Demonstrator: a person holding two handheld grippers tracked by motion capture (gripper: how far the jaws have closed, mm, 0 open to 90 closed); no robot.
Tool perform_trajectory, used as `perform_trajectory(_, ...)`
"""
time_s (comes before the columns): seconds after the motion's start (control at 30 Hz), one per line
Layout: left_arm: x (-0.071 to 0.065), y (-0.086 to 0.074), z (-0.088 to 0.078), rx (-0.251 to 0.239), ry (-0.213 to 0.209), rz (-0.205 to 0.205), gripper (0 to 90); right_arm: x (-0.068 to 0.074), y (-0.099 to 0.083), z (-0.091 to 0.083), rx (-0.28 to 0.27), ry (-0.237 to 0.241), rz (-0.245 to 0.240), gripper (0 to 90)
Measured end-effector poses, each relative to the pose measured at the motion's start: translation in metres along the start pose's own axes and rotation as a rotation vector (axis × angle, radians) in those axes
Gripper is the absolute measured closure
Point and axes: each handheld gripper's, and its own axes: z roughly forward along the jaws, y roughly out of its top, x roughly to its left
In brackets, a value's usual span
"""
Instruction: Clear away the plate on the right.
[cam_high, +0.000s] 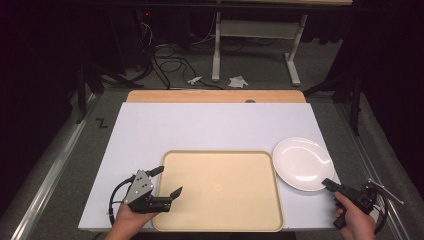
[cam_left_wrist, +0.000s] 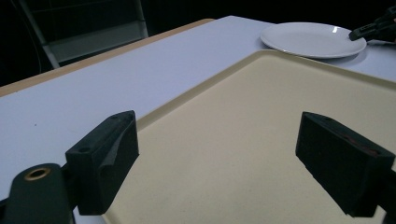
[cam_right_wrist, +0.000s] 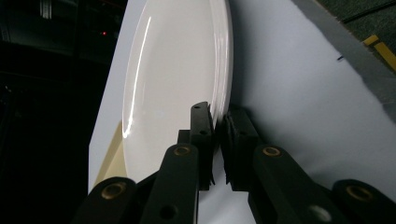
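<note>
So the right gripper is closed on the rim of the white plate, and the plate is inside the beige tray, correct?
Not quite. The right gripper is closed on the rim of the white plate, but the plate is not inside the beige tray. It is beside the tray, to its right, over the white table. The high view shows this.

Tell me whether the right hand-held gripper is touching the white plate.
Touching. In the right gripper view, the right hand-held gripper has its jaws clamped on the rim of the white plate.

table: white board (cam_high: 210, 125) over wooden top (cam_high: 215, 96) | floor: grey carpet, black cables (cam_high: 167, 62), crumpled white paper (cam_high: 238, 81) | behind: white desk frame (cam_high: 255, 30) | surroundings dark
</note>
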Motion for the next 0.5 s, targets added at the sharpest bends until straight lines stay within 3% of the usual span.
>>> perform_trajectory(0.17, -0.0005, 0.0002, -0.0008, -0.001, 0.001, -0.001, 13.9, -0.0008, 0.0013, -0.0041, -0.027, 0.027, 0.041, 88.6)
perform_trajectory(0.5, -0.0007, 0.0004, -0.0011, -0.005, 0.001, -0.003, 13.9, 0.0043, 0.0030, -0.0099, -0.062, 0.044, 0.030, 88.6)
